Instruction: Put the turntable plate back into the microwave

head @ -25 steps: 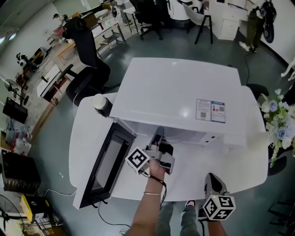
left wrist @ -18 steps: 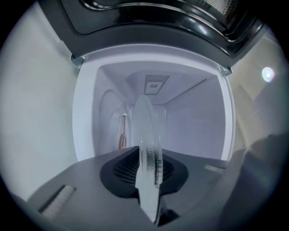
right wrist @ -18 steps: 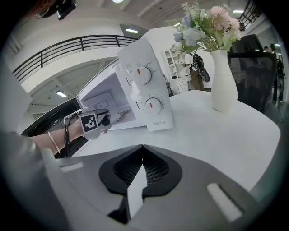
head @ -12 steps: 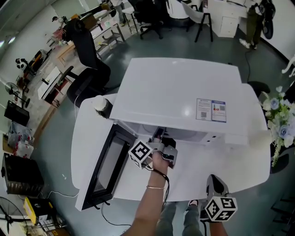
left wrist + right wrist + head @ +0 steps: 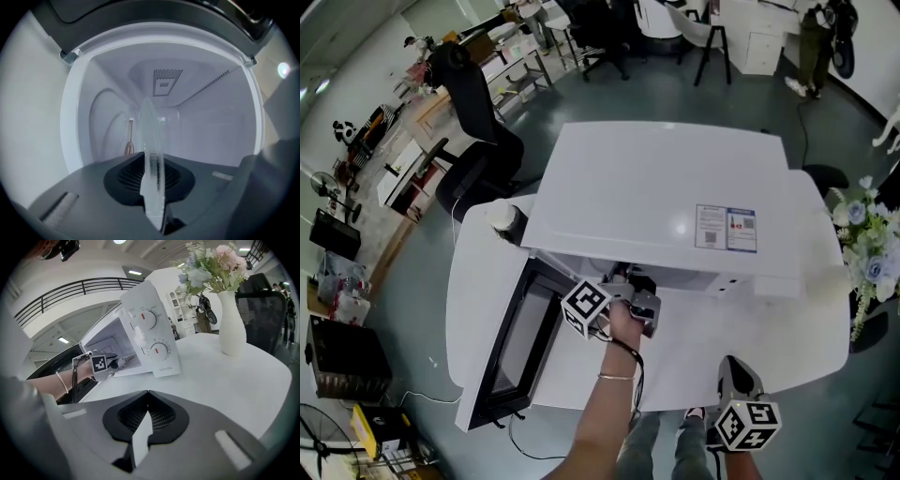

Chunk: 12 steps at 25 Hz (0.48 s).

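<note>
**Left gripper holding the glass plate at the open microwave; right gripper idle.**

On the left of the head view, the microwave door stands swung open over the white table. Just right of the door, the left gripper reaches into the mouth of the microwave. Its jaws are clamped on the rim of the glass plate. In the left gripper view the plate appears edge-on and extends forward into the white cavity. The views do not show whether the plate touches the cavity floor. Further right, at the near edge of the table, the right gripper has its jaws closed together with nothing between them. A white vase of flowers stands at the table's far right, well apart from the microwave.
</note>
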Motion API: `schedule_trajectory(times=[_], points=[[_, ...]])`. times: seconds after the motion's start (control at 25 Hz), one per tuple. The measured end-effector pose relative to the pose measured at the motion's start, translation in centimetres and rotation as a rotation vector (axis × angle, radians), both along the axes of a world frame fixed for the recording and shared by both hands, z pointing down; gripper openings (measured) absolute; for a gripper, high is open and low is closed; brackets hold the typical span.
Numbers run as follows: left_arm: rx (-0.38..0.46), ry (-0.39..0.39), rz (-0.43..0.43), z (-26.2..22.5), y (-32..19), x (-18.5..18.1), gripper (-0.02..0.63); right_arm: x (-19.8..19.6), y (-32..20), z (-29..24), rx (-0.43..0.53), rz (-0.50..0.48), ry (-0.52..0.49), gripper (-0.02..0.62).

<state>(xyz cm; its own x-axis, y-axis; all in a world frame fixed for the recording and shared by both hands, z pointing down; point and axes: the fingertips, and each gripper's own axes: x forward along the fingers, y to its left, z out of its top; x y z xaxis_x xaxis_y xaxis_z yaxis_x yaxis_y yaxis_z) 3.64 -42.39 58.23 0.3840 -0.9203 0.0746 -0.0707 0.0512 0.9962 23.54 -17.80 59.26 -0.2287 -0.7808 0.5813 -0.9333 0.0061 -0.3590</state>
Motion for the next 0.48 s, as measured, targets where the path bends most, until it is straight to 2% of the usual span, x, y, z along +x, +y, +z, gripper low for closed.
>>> schedule_trajectory(times=[0.28,0.48], points=[[-0.058,-0.088,0.073,0.6,0.0,1.2,0.016,-0.5,-0.3,-0.6,0.011,-0.015,0.001,0.011],[-0.094,-0.231,0.13,0.5,-0.2,1.5,0.041,0.0,-0.2,-0.8,0.012,-0.012,0.003,0.011]])
